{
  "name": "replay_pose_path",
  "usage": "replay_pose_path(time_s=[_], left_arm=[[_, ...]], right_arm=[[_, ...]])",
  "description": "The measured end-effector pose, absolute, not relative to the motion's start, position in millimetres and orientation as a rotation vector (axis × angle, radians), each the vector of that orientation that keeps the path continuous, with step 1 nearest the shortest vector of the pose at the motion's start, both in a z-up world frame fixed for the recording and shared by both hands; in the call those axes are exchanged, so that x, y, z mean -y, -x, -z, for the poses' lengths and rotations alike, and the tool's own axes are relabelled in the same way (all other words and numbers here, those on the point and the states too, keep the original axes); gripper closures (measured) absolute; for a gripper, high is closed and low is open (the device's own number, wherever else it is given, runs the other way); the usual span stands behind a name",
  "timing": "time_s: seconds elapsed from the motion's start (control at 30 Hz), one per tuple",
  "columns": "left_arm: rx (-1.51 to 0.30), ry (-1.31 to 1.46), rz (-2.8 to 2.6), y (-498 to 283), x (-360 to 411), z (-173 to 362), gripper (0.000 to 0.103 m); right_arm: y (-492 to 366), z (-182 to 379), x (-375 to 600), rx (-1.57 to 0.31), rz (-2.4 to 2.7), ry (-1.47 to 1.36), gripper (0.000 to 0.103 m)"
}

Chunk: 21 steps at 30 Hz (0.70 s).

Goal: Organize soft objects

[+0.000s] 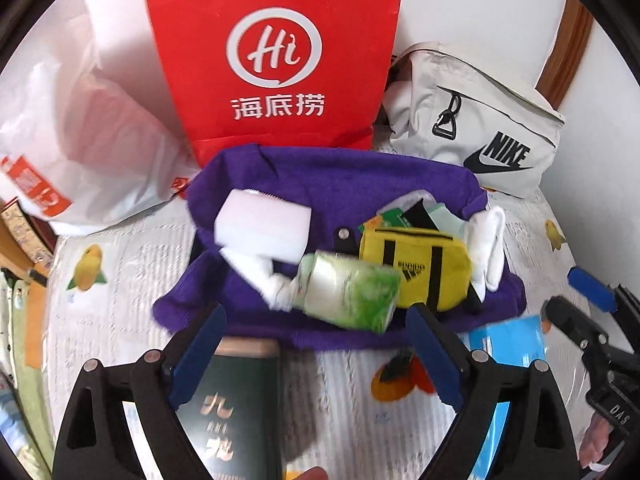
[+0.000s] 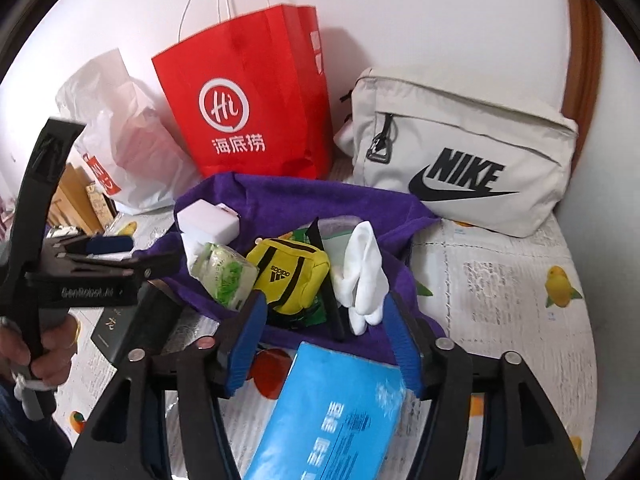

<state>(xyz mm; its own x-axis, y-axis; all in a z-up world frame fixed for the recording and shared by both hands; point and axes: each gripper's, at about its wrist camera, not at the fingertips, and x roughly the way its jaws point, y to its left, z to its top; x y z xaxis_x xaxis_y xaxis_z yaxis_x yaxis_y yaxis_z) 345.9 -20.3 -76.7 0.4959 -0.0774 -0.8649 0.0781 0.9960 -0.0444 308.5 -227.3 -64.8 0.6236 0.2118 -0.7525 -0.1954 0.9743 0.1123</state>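
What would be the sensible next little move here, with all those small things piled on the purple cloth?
Probably lower the left gripper onto the green tissue pack, the nearest item. Both sets of jaws look open and empty, the right gripper over a blue packet, and the pack lies loose on the purple cloth beside the yellow pouch.

Both grippers are black angular frames with silver screws, blue ribbed fingers (image 2: 404, 340) and white "GenRobot.AI" lettering.
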Motion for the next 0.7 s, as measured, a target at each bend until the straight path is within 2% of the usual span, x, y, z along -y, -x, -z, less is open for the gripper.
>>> replay_pose_path(time_s=[0.1,0.2,0.3,0.33,0.7], left_arm=[[-1.029,-0.006,0.069,-321.8,16.9,66.0,0.009],[-0.995,-0.012,0.075,-294.5,14.8,55.6,0.003],[-0.966,-0.028,0.074,-269.6,14.1,46.6,0.002],[-0.955,-0.030,0.071,-260.1,13.2,43.4,0.002],[-0.874,0.003,0.034,-172.3,5.3,13.3,0.001]], right_arm=[[-292.5,56.1,226.2,-0.847,-0.211,-0.027,0.025],[-274.4,46.6,222.5,-0.840,-0.192,-0.024,0.024],[-246.9,35.5,216.2,-0.827,-0.156,-0.008,0.008],[-246.9,35.5,216.2,-0.827,-0.156,-0.008,0.007],[-167.9,8.8,203.7,-0.785,-0.179,-0.022,0.007]])
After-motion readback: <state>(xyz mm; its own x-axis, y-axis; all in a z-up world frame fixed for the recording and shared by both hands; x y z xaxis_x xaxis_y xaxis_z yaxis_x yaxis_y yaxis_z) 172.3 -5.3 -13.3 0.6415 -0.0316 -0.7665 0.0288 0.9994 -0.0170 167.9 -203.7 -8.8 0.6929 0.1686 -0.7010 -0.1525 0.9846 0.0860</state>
